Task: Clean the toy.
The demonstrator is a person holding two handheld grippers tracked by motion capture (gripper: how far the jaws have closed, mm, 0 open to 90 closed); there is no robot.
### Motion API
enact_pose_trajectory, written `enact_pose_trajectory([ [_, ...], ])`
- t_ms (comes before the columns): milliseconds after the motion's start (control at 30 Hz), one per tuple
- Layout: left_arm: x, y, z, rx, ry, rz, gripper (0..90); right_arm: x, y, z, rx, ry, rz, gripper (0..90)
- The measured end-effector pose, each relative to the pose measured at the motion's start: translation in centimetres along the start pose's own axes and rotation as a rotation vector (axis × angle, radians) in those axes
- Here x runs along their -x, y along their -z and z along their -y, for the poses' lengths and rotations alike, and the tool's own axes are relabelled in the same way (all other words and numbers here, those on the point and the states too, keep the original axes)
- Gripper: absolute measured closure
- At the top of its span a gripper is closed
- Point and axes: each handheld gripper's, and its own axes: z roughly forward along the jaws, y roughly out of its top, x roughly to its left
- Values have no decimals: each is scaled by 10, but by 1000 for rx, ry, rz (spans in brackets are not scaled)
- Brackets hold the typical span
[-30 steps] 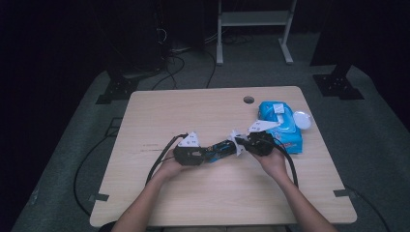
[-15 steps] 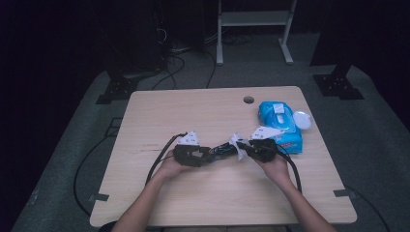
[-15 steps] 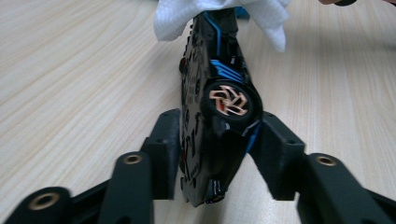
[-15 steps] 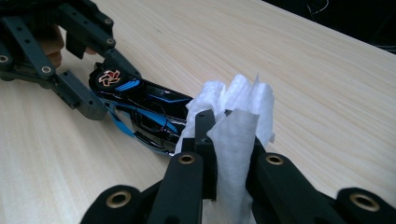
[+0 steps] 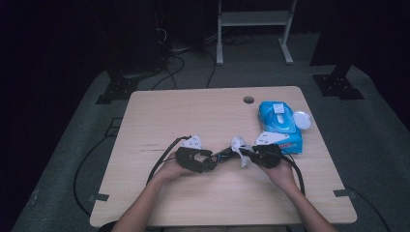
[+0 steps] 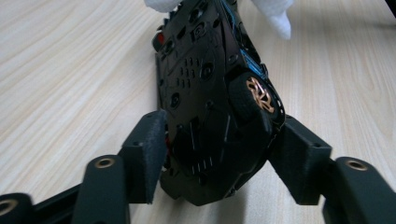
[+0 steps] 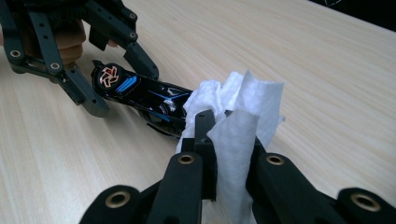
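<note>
- Flanking the toy car's (image 6: 210, 107) rear, the left gripper (image 5: 209, 164) has just been opening its jaws; the car lies between them, pads apparently clear of its sides.
- Car rests on the table (image 5: 193, 116) near its front edge, centrally.
- Right gripper (image 7: 219, 154) is clamped on a white wipe (image 7: 243, 126) touching the car's far end.
- Blue wipe pack (image 5: 279, 123) lies near the right edge.

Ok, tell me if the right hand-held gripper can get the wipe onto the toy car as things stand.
Probably yes: the right hand-held gripper holds the wipe right against the toy car, nothing between.
</note>
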Motion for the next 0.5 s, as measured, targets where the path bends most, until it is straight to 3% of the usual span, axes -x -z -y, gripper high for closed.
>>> enact_pose_trajectory([
  [167, 3, 0, -1, -5, -30, -8, 352, -1, 3, 4, -12, -4, -24, 831],
  [267, 5, 1, -1, -1, -54, -19, 312, -4, 7, 1, -12, 2, -63, 831],
  [400, 6, -1, -1, -12, -58, -40, 328, -1, 10, -10, 17, 2, -27, 831],
  [500, 7, -2, -1, -16, -75, -47, 323, 3, -1, -6, -21, -19, -30, 829],
])
